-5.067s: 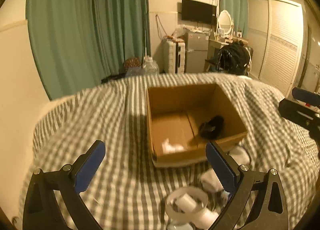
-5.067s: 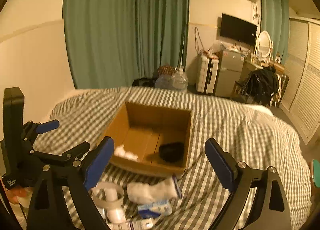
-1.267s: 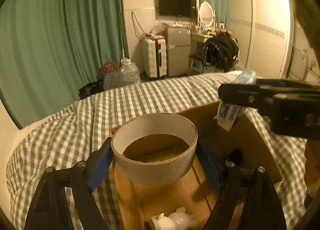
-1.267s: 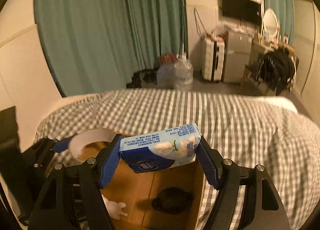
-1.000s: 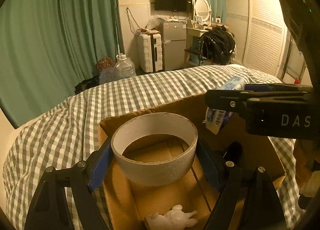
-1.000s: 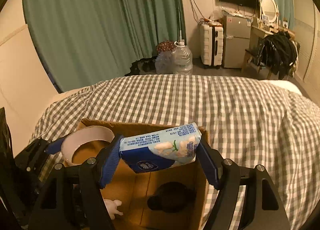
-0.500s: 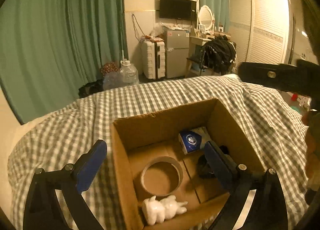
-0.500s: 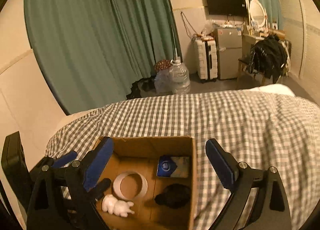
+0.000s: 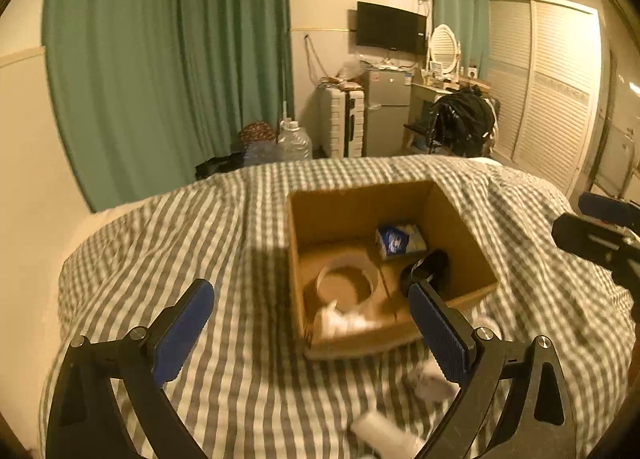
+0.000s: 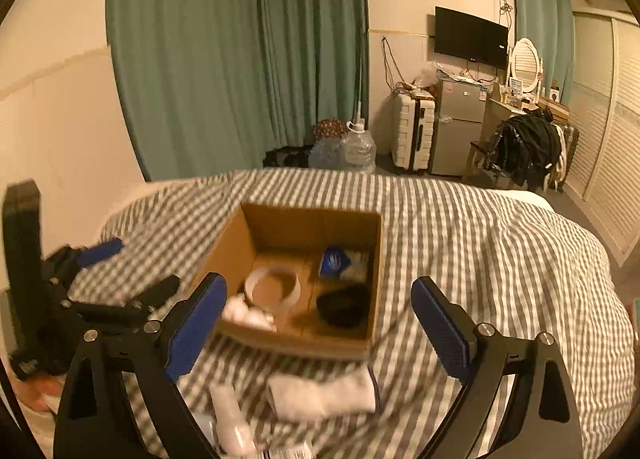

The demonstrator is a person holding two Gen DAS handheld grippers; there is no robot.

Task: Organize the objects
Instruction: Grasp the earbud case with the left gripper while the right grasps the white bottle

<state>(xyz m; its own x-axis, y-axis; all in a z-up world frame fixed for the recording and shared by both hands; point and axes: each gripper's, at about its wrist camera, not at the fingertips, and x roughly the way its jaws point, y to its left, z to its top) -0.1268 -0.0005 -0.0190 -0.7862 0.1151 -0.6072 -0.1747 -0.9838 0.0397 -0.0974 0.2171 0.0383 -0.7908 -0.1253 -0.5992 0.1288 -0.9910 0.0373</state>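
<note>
On the checked bedcover (image 10: 480, 243) stands the cardboard box (image 10: 372, 259), open side up. Inside it the tape ring (image 10: 273, 286) lies flat, hole upward, beside the blue packet (image 10: 340, 261). Left gripper (image 9: 312, 333) and right gripper (image 10: 318, 325) are spread wide, holding nothing.

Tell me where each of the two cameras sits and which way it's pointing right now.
Left wrist: sits on the left gripper, looking forward and down over the checked bed at the cardboard box; its own open fingers show, with the right gripper at the right edge.
Right wrist: sits on the right gripper, facing the same way; its open fingers show, with the left gripper at the left edge.
Shared: box, tape roll, green curtain.
</note>
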